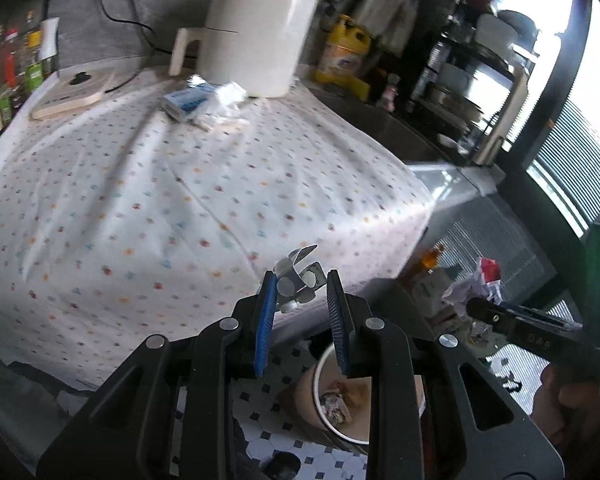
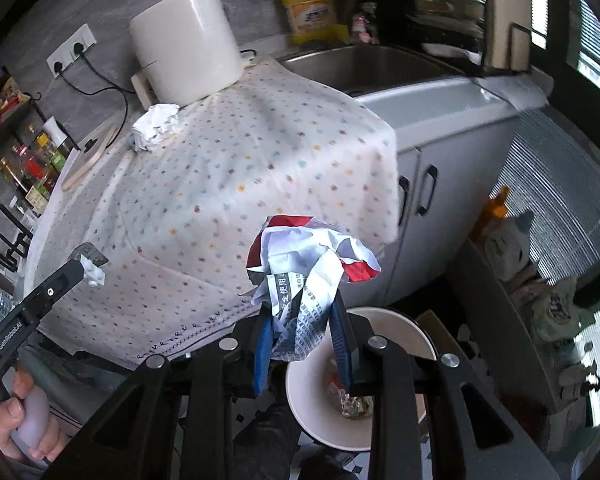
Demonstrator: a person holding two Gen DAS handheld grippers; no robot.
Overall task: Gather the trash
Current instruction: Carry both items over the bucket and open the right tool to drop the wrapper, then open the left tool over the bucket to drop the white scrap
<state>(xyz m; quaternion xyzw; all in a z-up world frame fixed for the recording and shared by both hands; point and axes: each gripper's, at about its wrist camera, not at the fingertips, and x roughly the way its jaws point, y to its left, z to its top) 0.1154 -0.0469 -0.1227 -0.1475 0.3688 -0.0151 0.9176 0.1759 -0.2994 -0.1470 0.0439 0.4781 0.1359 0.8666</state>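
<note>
Right gripper (image 2: pixel 300 332) jaws clench crumpled wrapper (image 2: pixel 308 264) above bin (image 2: pixel 300 396); my left gripper (image 1: pixel 300 296) grasps blister pack (image 1: pixel 296 280) off surface (image 1: pixel 140 200) edge. Risk: early release misses bin.

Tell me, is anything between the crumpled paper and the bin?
Nothing visible. The right gripper holds the crumpled paper just above the open bin on the floor, with only air between them.
</note>
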